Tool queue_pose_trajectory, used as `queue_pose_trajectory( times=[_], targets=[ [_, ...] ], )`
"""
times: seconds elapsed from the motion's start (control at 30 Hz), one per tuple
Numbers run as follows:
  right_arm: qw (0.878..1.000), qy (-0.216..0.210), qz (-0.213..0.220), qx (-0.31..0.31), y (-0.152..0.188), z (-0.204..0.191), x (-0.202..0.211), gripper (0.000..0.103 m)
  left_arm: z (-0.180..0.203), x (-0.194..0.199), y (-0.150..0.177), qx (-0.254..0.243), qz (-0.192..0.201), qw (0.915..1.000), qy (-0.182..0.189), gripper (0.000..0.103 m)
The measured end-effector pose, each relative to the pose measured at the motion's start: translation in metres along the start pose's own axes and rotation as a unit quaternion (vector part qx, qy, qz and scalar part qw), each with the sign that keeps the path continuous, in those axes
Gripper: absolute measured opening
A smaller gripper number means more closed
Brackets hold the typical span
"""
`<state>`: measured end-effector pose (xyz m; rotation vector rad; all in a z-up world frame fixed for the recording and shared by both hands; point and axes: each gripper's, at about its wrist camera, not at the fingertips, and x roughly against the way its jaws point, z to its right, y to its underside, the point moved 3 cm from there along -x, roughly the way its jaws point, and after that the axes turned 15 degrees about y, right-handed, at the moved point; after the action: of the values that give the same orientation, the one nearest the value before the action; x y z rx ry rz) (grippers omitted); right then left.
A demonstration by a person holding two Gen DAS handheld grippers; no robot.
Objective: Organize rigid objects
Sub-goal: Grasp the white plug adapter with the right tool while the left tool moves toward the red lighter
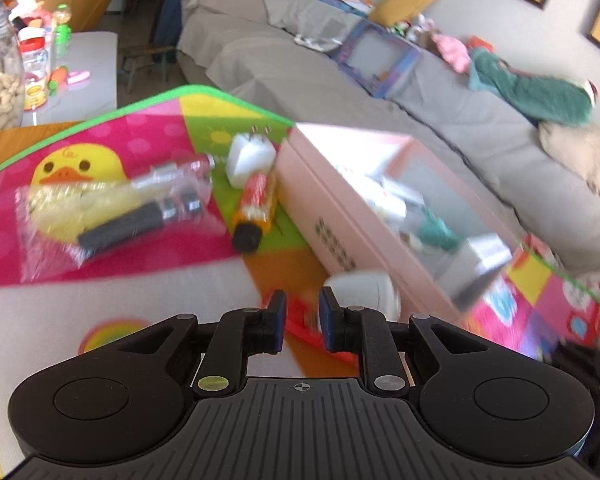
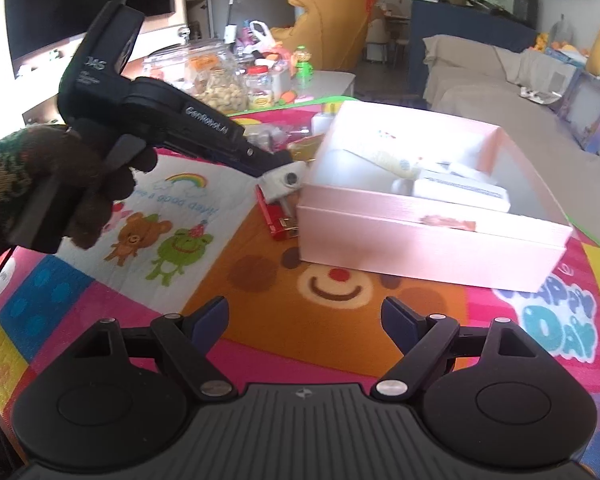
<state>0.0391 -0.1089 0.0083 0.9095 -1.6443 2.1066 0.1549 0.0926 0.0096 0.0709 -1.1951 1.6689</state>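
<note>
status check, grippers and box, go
Left gripper nearly closed at white piece beside pink box, grip unclear. Right gripper wide open, empty, over mat. Red item against box wall.

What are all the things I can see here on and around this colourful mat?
play mat: one, multicoloured, under everything
box: one, pink, open, on mat, white items inside
flat red item: one, red, against box
plug adapter: one, white, beside box
tube: one, orange-red with black cap, beside adapter
clear bag: one, holding dark tubes, on mat
jar: one, clear glass, nuts inside, beyond mat
sofa: one, grey, behind
gloved hand: one, dark, holding left gripper
left gripper: one, black, jaws nearly together, by box
right gripper: one, black, open, above mat
</note>
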Motion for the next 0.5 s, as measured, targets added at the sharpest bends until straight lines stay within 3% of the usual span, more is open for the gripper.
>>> queue_pose_trajectory(
  times=[0.13,0.2,0.33,0.5],
  targets=[
    [1.0,-0.006,-0.004,0.007,-0.001,-0.009,-0.004,0.084,0.004,0.005,0.023,-0.003,-0.039,0.9992,0.008,0.019],
    [1.0,-0.005,-0.005,0.008,-0.002,-0.011,-0.005,0.084,0.005,0.011,0.023,0.003,-0.019,0.9998,0.008,0.019],
    [1.0,-0.007,-0.005,0.015,-0.001,-0.017,-0.003,0.084,-0.002,0.013,-0.006,0.022,0.051,0.9984,0.004,0.019],
    [1.0,-0.005,0.003,0.026,0.003,-0.02,0.006,0.084,-0.014,-0.035,-0.035,0.024,0.017,0.9996,0.006,0.019]
  ],
)
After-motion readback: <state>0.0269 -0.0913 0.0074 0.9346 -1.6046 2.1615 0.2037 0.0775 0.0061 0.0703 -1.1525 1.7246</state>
